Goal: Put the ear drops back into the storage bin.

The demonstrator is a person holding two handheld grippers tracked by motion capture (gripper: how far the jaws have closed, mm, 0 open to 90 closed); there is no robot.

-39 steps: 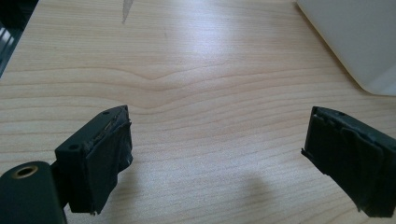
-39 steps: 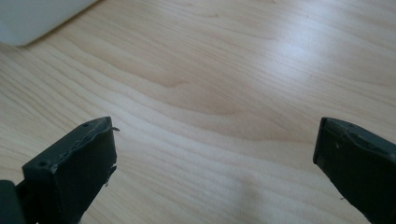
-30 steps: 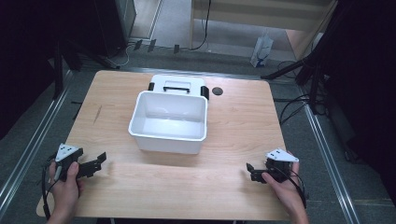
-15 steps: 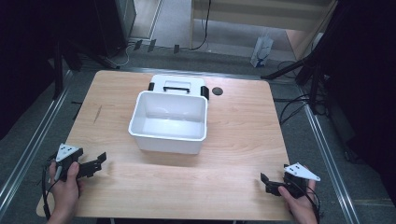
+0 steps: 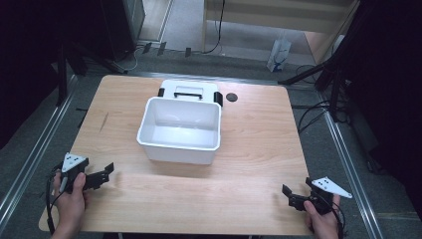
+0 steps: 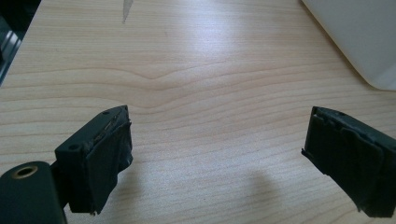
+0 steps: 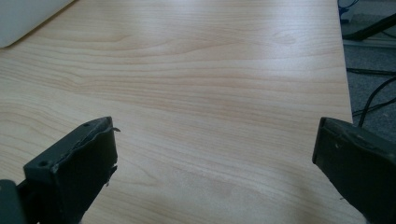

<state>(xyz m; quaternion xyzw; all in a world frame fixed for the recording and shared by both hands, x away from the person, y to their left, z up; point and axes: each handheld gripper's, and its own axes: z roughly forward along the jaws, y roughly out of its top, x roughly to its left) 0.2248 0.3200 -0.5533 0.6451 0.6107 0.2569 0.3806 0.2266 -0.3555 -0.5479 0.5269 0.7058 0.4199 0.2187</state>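
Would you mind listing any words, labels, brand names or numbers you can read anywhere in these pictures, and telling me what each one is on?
There is no readable text.
The white plastic tub, the white lid with a black handle behind it and the small round black disc carry no visible print.
The pale wooden table is unmarked.
The pale bag on the floor beyond the table is too small and blurred to tell whether it bears writing.

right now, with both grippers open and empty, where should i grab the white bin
Grip the white bin by its thin upright side walls, coming down from above, one wall per gripper. It sits open side up and looks empty, so fingers can straddle the rim. The left gripper suits the left wall, the right gripper the right.
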